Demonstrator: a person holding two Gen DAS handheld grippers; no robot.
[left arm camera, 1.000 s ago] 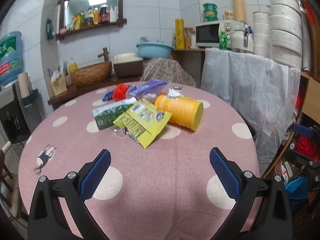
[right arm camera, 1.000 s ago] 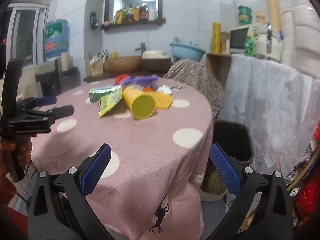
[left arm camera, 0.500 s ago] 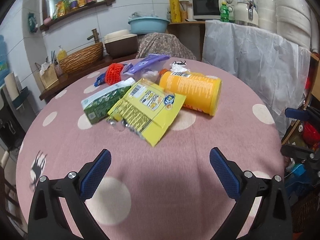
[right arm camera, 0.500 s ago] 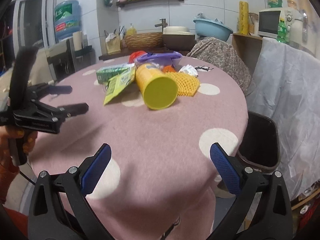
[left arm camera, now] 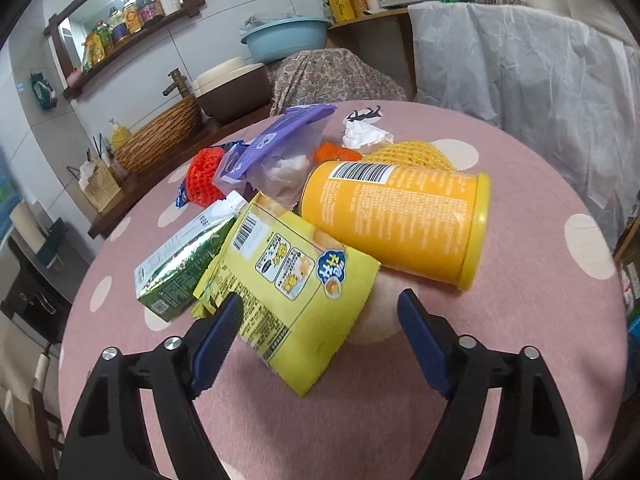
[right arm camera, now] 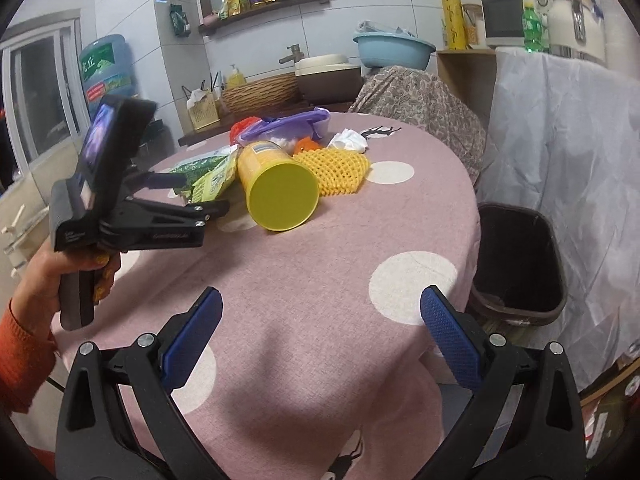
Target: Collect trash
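Bench (left arm camera: 520, 360): round, lying under a pink cloth with pale dots; trash piled toward its far side.
Left gripper (left arm camera: 320, 320): hanging low over the near edge of the pile; jaws spread but just been closing in, the yellow snack bag's near corner lying between them, pads not pressing on it. In the right wrist view it (right arm camera: 192, 196) is reaching in from the left, held by a hand (right arm camera: 48, 276) in an orange sleeve.
Yellow snack bag (left arm camera: 288, 280): lying flat, overlapping the green carton and touching the can.
Green carton (left arm camera: 180, 264): lying on its side just left of the bag.
Orange can (left arm camera: 396, 220): lying on its side, yellow lid end facing the right gripper's camera (right arm camera: 282, 196).
Yellow foam net (right arm camera: 336, 168): resting just behind and beside the can.
Purple bag (left arm camera: 276, 144): sitting at the back of the pile, with a red net (left arm camera: 202, 172) to its left and crumpled white paper (left arm camera: 364, 134) to its right.
Right gripper (right arm camera: 320, 320): hovering over bare cloth near the bench edge, well apart from the pile; jaws spread wide, nothing between them.
Bin (right arm camera: 520, 268): dark, standing on the floor right beside the bench.
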